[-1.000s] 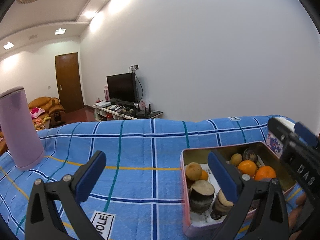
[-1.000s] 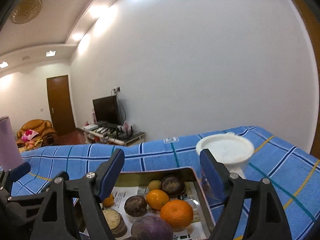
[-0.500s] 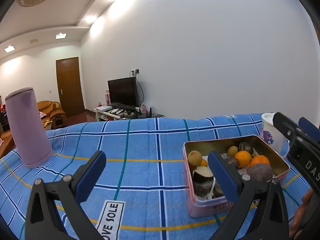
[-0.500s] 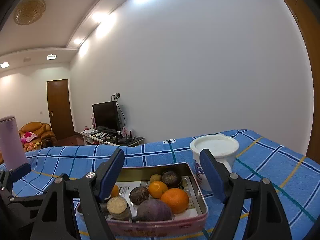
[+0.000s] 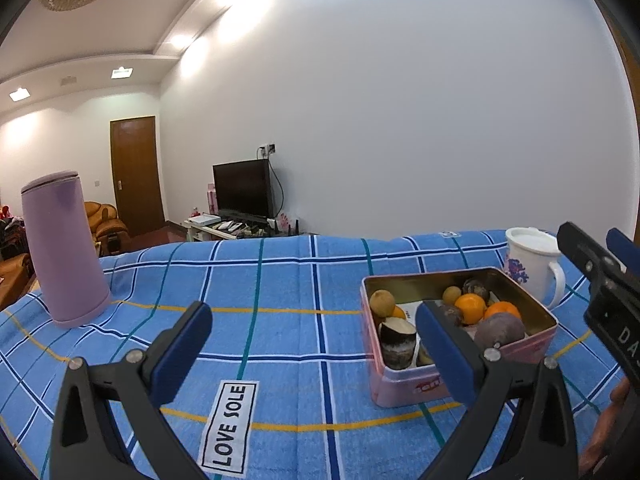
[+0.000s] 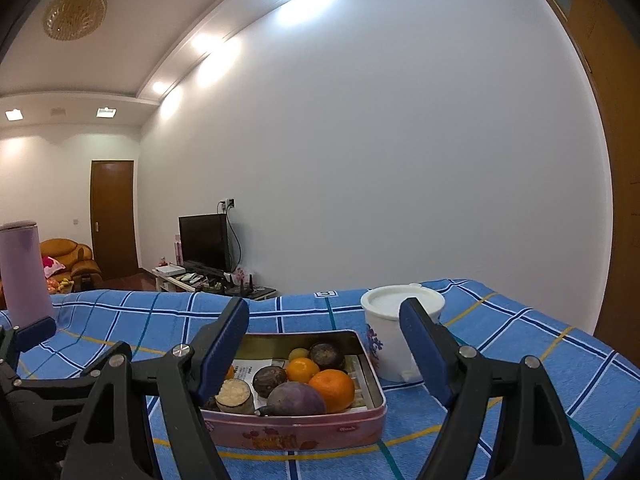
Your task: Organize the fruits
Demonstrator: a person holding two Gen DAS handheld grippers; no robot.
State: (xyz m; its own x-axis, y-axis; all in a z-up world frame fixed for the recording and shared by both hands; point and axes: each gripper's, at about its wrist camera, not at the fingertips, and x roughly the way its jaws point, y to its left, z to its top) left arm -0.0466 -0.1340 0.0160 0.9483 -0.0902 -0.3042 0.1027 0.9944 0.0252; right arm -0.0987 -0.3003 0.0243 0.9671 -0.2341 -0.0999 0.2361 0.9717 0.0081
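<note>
Change: both my grippers are backing away from the tin; it is sitting farther off now, and the white mug is showing fully.
Left wrist view: left gripper [image 5: 308,336] is hanging spread and empty over the blue checked tablecloth [image 5: 280,280]; the pink tin [image 5: 404,384] is sitting toward the tabletop's right edge, the lilac flask [image 5: 64,248] near the left edge.
Right wrist view: right gripper [image 6: 324,344] is standing spread, holding nothing, the tin's fruit ahead between its fingers; the white mug [image 6: 400,336] is standing just beside the tin.
Handling: I am judging the oranges [image 6: 334,388] firm but rollable, best pinched across the middle.
Count: I am counting two oranges, one tin, one mug, one flask.
</note>
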